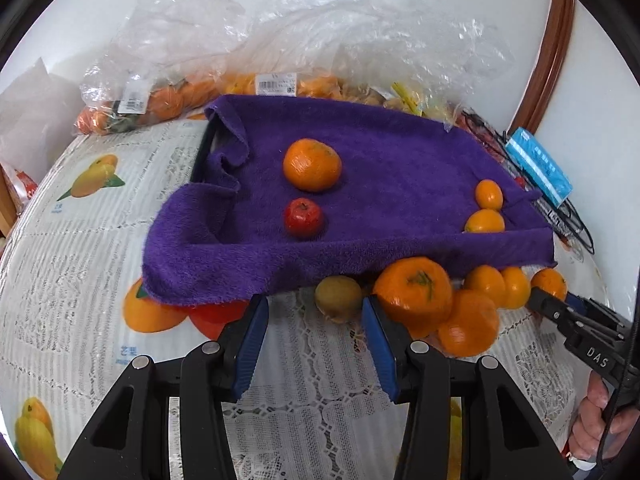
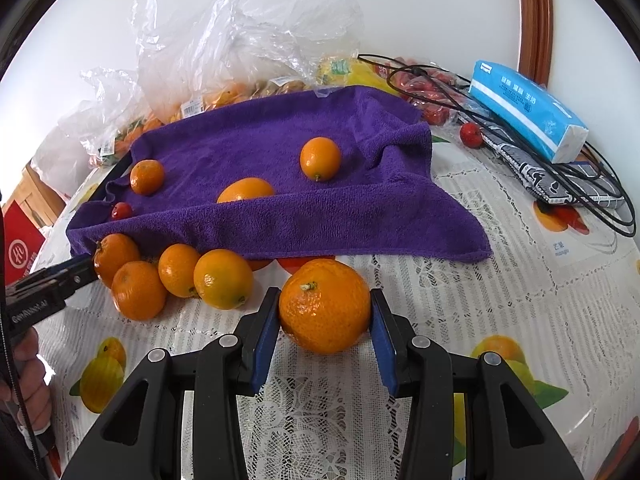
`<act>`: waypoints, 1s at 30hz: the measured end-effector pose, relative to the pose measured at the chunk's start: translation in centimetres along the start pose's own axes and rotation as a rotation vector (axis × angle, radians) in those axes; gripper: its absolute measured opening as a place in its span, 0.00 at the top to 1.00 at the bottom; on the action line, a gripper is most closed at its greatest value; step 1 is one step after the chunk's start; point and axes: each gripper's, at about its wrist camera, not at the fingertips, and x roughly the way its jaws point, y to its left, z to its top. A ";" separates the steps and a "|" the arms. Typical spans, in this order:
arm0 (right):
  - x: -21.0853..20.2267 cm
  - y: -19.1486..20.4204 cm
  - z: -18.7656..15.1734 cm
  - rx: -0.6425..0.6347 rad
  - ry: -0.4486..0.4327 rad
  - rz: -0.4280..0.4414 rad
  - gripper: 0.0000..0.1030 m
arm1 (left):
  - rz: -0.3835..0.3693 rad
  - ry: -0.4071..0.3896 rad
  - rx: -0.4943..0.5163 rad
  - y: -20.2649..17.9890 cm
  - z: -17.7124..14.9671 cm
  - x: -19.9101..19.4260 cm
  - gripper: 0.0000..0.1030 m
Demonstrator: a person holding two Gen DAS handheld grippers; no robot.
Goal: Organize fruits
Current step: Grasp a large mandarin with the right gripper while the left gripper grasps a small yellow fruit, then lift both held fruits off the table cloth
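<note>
The near strip of the worktop (image 2: 460, 320), lace-covered, lies bare in front of the purple towel (image 1: 400, 168), giving either gripper room to come in low. Along the towel's front edge a row of oranges (image 2: 180, 276) crowds together, touching one another, with a kiwi (image 1: 338, 298) just beside them, so there is no gap to slip through there. The towel's middle is mostly open between a few scattered fruits. Behind it, plastic bags of fruit (image 2: 224, 48) wall off the back. On the right, a tissue pack (image 2: 528, 108) and tangled black cables (image 2: 600, 196) clutter that side.
</note>
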 end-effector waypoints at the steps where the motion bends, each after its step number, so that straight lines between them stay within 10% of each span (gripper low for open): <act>1: 0.0 0.0 0.0 0.000 0.001 0.002 0.58 | 0.007 -0.004 0.020 -0.4 0.0 -0.1 0.58; 6: 0.1 -0.1 0.0 0.000 0.004 0.003 0.58 | 0.014 0.000 0.052 -1.3 0.1 0.2 0.76; 30: 0.2 -0.3 -0.1 0.000 0.007 0.013 0.56 | 0.020 0.000 0.039 -1.2 0.2 0.5 0.75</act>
